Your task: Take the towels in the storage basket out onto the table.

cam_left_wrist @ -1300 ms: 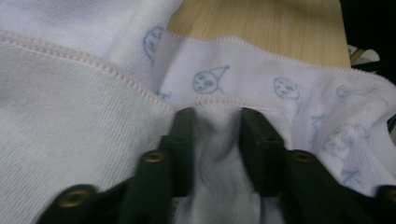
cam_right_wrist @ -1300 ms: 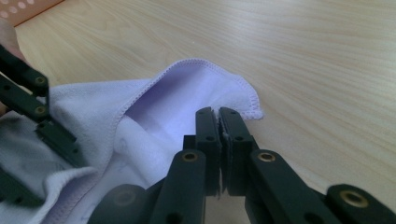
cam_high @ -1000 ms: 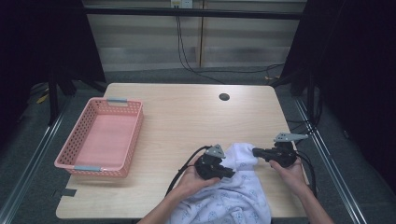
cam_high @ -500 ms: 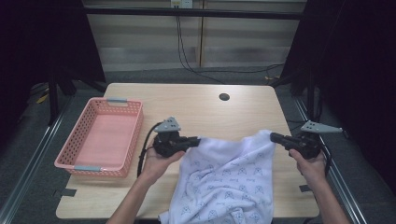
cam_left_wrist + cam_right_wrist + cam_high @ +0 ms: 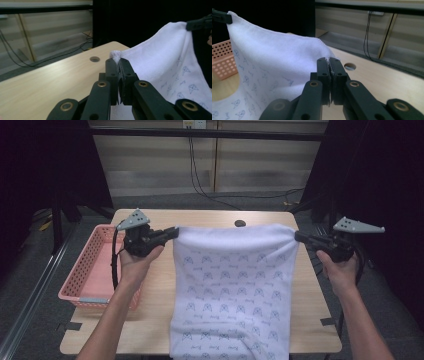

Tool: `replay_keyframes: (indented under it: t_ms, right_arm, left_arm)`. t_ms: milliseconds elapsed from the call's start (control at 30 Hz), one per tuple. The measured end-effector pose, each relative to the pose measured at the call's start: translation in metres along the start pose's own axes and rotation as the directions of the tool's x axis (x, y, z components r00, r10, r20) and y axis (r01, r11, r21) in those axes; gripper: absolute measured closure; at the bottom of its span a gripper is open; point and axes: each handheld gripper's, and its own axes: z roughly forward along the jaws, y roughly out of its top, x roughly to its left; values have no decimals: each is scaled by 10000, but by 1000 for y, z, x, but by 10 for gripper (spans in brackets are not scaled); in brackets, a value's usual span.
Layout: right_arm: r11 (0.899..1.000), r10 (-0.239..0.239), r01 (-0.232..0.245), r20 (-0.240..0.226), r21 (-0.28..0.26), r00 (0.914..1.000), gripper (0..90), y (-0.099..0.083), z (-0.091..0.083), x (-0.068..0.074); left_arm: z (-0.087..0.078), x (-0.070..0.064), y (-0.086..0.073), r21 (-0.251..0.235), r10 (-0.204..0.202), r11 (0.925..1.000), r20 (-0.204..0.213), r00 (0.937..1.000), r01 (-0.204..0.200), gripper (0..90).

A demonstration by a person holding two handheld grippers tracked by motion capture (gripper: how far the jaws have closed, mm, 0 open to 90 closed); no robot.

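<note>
Above the wooden tabletop (image 5: 150, 315), each hand-held gripper, left (image 5: 172, 233) and right (image 5: 298, 237), clenches a top corner of the white patterned cloth (image 5: 232, 290), spreading it flat, likely for folding.

No legible text, label, brand or number; the white towel (image 5: 232, 290) carries only small repeated blue printed motifs.

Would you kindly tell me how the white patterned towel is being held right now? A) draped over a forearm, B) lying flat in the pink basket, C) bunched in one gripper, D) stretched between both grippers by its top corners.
D: the left gripper and right gripper each pinch a top corner of the towel, spreading it wide above the table.
</note>
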Motion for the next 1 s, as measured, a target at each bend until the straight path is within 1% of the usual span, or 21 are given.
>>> replay_keyframes:
  t_ms: [67,167,200,267,333,367,400,467,500,533,567,600,633,667,700,733,767,867,933,967,1000]
  right_arm:
    - [10000,-23,24,12,-88,10000,882,10,5,-2]
    - [9998,-115,118,171,-166,9998,882,29,18,-8]
    - [9998,-88,92,193,-165,9998,882,34,22,-11]
    - [9999,-29,35,375,-153,9993,882,42,33,-18]
    - [9999,72,-66,608,-92,9981,882,46,46,-26]
    - [9999,146,-146,727,-1,9972,882,46,53,-30]
    - [9996,224,-237,862,143,9960,877,44,60,-34]
    - [9971,337,-412,1163,633,9926,779,34,76,-44]
    - [9953,338,-468,1469,853,9886,733,30,80,-47]
    - [9932,420,-589,1633,1003,9857,714,24,84,-51]
    - [9913,518,-705,1625,1116,9853,686,18,85,-55]
    - [9906,715,-902,1723,1033,9824,672,13,84,-57]
    - [9910,732,-883,1450,1002,9867,674,6,82,-57]
    - [9905,623,-783,1382,1135,9884,670,2,81,-54]
    - [9898,445,-612,1296,1284,9906,667,-3,79,-49]
    - [9888,392,-547,1121,1385,9929,661,-8,77,-45]
    - [9889,387,-518,945,1394,9948,653,-12,74,-40]
    - [9883,314,-384,494,1474,9983,614,-27,64,-25]
    - [9862,297,-335,263,1621,9992,587,-39,56,-16]
    - [9850,334,-336,42,1692,9994,577,-45,52,-11]
    - [9834,374,-343,-140,1782,9992,563,-52,48,-5]
  left_arm:
    - [1,8,7,-28,-86,10000,-107,9999,86,874]
    - [4,21,20,-153,-188,9997,-351,9992,183,873]
    - [7,25,23,-200,-293,9994,-386,9988,285,874]
    - [15,34,29,-136,-392,9992,-525,9979,386,872]
    - [28,42,28,0,-503,9987,-699,9963,504,862]
    - [36,45,26,162,-635,9977,-932,9936,652,818]
    - [45,48,22,406,-764,9957,-1385,9874,828,739]
    - [55,53,14,588,-969,9926,-1398,9854,1059,679]
    - [59,54,10,668,-1131,9902,-1340,9845,1228,640]
    - [62,54,6,717,-1153,9895,-1313,9846,1254,604]
    - [64,53,2,685,-1303,9880,-1133,9850,1386,607]
    - [65,52,-3,742,-1375,9868,-873,9867,1440,608]
    - [65,49,-6,821,-1355,9865,-751,9879,1415,607]
    - [66,46,-10,870,-1336,9866,-523,9897,1378,605]
    - [66,43,-13,983,-1336,9858,-336,9905,1364,605]
    - [66,39,-16,1119,-1330,9846,-219,9909,1346,605]
    - [66,34,-20,1078,-1329,9852,-108,9911,1333,603]
    - [62,15,-30,1458,-928,9854,247,9954,883,611]
    - [58,3,-40,1682,-955,9822,637,9934,837,623]
    - [56,-2,-45,1799,-826,9814,803,9933,671,647]
    - [54,-10,-52,2020,-775,9778,976,9922,565,650]
